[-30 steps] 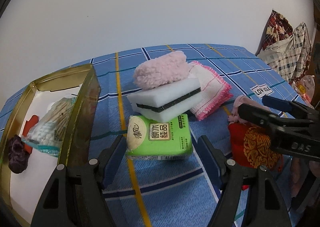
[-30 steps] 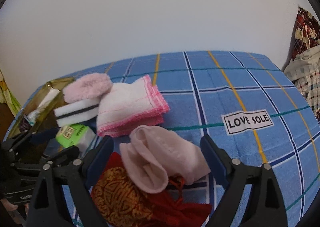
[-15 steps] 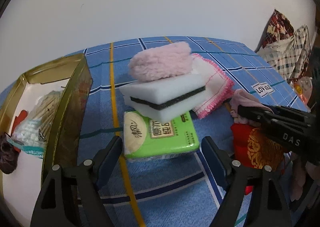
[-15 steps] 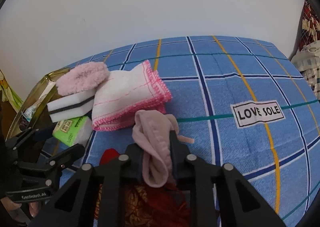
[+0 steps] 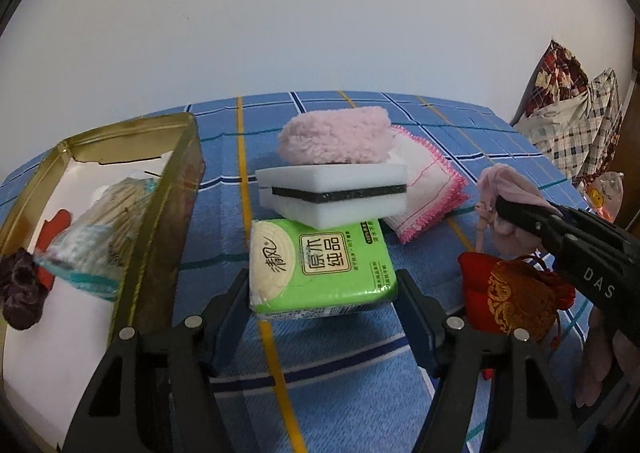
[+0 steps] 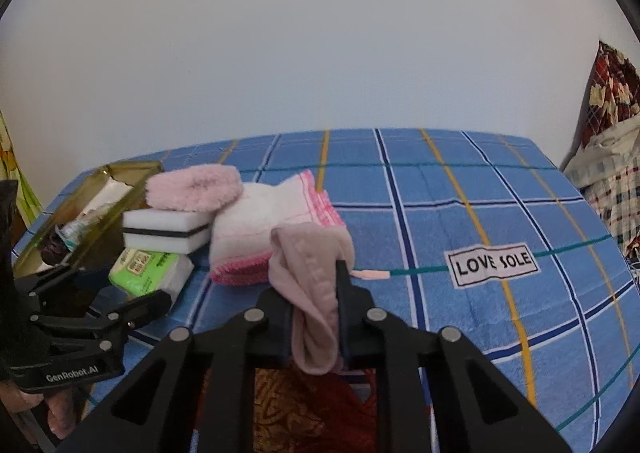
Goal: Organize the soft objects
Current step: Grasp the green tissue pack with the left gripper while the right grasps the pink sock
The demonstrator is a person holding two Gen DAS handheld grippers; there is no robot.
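Green plastic tissue pack [image 5: 320, 269] sits between the spread left claw [image 5: 322, 309], ungripped, beside a gold tin tray [image 5: 176, 189]. Right view: right claw [image 6: 316, 317], open a second ago, now pinches the pale pink fabric pouch [image 6: 312, 273], lifted for sorting.

Left gripper [image 5: 322, 293]: jaws spread wide and level, low over the near part of the blue plaid surface, facing its far edge. A green tissue pack [image 5: 320, 265] lies between the fingers; contact with either pad cannot be confirmed.

Right gripper [image 6: 314, 317]: jaws clamped on a pale pink sock [image 6: 312, 293], raised clear of the surface, fabric bunched between the pads and hanging below. In the left wrist view the right gripper enters from the right edge, pointing left.
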